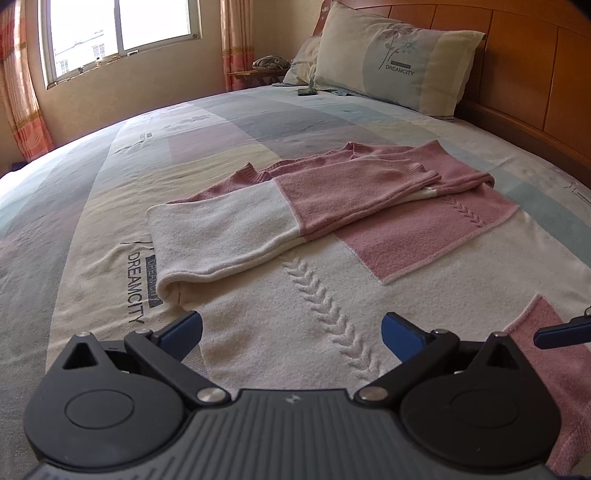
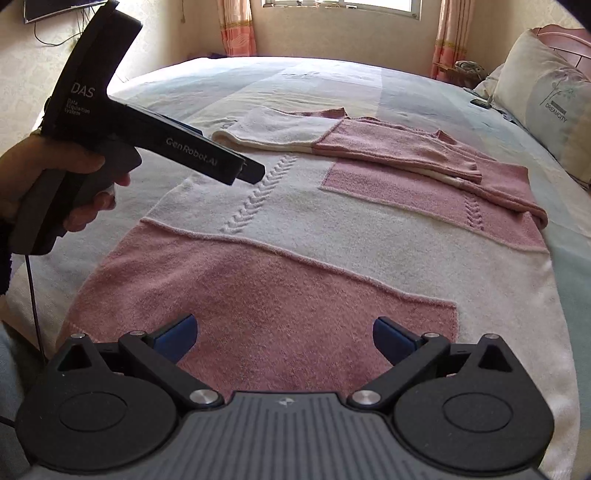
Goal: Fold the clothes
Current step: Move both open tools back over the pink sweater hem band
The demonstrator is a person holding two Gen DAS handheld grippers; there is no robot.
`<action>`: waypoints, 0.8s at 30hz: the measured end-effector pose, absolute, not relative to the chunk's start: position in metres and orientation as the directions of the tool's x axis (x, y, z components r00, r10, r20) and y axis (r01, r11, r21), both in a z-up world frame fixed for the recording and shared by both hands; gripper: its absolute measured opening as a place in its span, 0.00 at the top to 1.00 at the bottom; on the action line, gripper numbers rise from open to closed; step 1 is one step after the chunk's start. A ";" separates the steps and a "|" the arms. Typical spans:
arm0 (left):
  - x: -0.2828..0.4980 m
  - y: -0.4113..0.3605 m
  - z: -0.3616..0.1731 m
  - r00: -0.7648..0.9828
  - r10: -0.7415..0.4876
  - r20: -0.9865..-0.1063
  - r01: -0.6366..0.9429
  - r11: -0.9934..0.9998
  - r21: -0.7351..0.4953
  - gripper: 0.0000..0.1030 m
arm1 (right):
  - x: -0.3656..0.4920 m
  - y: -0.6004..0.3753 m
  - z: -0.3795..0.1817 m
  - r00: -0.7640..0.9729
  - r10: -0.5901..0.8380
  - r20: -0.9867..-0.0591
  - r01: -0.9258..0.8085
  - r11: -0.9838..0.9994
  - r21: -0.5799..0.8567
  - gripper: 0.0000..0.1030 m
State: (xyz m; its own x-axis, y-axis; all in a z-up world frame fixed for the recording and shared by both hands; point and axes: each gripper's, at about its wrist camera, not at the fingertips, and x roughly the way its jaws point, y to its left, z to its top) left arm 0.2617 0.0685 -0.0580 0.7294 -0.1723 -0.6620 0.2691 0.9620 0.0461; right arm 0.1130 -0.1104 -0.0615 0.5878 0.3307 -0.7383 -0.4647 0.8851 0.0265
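Lying flat across the near half of the bed [image 2: 332,74], the pink-and-cream sweater [image 2: 295,229] has both sleeves [image 1: 258,214] crossed over its chest at twelve o'clock from the two grippers, while the body below them is spread out full length. The left gripper [image 1: 291,328] hovers over the cream panel with its jaws spread and nothing between them; the right gripper [image 2: 284,332] hangs over the pink hem panel, equally wide and empty.

The knit looks thick and soft, so a pinch at the hem could catch only the top layer and drag it off the one beneath, leaving a skewed fold. Lifting unevenly could also slide the stacked sleeves out of place.

The patchwork bedsheet is slightly rumpled and may ride up with the sweater. A pillow [image 1: 399,55] leans on the wooden headboard [image 1: 535,74] at two o'clock; a curtained window [image 1: 122,29] sits at eleven.
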 end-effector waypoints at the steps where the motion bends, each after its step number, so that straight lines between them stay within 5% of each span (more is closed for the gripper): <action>1: 0.262 0.070 -0.058 0.730 -0.172 -0.661 0.266 0.963 0.044 0.00 | 0.120 -0.101 -0.061 0.589 0.344 -0.731 -0.476 0.879 0.030 0.00; 12: 0.263 0.081 -0.057 0.734 -0.165 -0.659 0.245 0.969 0.030 0.01 | 0.123 -0.024 -0.080 0.598 0.375 -0.708 -0.607 0.790 -0.094 0.00; 24: 0.262 0.080 -0.058 0.735 -0.159 -0.659 0.249 0.968 0.044 0.01 | 0.110 -0.016 -0.069 0.561 0.406 -0.722 -0.625 0.779 -0.048 0.00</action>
